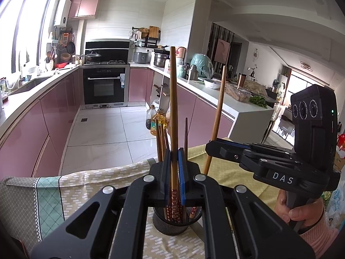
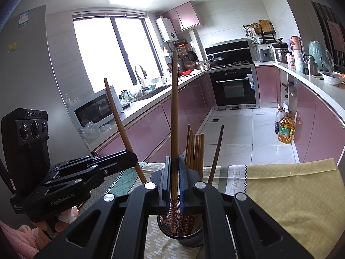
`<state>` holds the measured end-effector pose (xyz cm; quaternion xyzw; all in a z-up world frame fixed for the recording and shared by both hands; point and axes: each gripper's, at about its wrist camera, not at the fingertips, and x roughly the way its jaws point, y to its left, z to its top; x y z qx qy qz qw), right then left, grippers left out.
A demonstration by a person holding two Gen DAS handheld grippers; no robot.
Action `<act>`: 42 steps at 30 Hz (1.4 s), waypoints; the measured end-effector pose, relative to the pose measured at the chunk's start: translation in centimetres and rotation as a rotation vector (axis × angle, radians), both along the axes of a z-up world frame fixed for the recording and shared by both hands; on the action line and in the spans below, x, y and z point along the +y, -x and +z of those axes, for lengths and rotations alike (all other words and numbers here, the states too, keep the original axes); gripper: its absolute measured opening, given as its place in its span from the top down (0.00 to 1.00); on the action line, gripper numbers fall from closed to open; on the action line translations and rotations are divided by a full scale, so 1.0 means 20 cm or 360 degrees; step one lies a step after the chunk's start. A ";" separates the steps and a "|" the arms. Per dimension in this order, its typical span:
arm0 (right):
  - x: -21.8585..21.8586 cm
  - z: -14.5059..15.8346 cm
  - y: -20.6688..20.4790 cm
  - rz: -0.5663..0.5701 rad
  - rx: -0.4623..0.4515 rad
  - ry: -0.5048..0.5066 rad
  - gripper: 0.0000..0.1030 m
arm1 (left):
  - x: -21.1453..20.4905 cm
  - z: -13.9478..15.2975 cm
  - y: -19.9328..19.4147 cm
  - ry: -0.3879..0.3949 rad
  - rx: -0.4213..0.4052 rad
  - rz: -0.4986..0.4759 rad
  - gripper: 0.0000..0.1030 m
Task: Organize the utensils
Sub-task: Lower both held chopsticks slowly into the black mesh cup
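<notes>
Gripping one chopstick (image 1: 173,108) upright, the left fingers (image 1: 173,161) are clamped above the holder (image 1: 170,223). At 3 o'clock, the right fingers (image 2: 174,168) pinch another chopstick (image 2: 174,108) over the same holder on the desk (image 1: 86,185).

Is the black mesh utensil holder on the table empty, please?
No, the black mesh utensil holder already contains several brown wooden chopsticks standing upright.

Left gripper (image 1: 174,161) clamped on an upright chopstick (image 1: 173,99) above the mesh holder (image 1: 172,224). Right of the holder, the right gripper (image 1: 212,145) grips a second, tilted chopstick (image 1: 217,116).
</notes>
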<state>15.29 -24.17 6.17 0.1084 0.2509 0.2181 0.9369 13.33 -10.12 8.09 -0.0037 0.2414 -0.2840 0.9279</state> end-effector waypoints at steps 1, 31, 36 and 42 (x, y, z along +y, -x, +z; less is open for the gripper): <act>0.00 0.00 -0.01 -0.0003 0.0000 0.0002 0.95 | 0.00 0.00 0.00 -0.0001 0.0000 0.0002 0.93; 0.00 -0.10 -0.06 -0.0013 0.0072 0.0003 0.95 | -0.05 -0.04 -0.07 -0.0032 0.0035 0.0027 0.93; 0.00 -0.12 -0.06 -0.0014 0.0093 0.0010 0.95 | -0.05 -0.05 -0.08 -0.0035 0.0047 0.0031 0.93; 0.01 -0.14 -0.07 -0.0016 0.0110 0.0014 0.95 | -0.05 -0.08 -0.09 -0.0045 0.0064 0.0031 0.93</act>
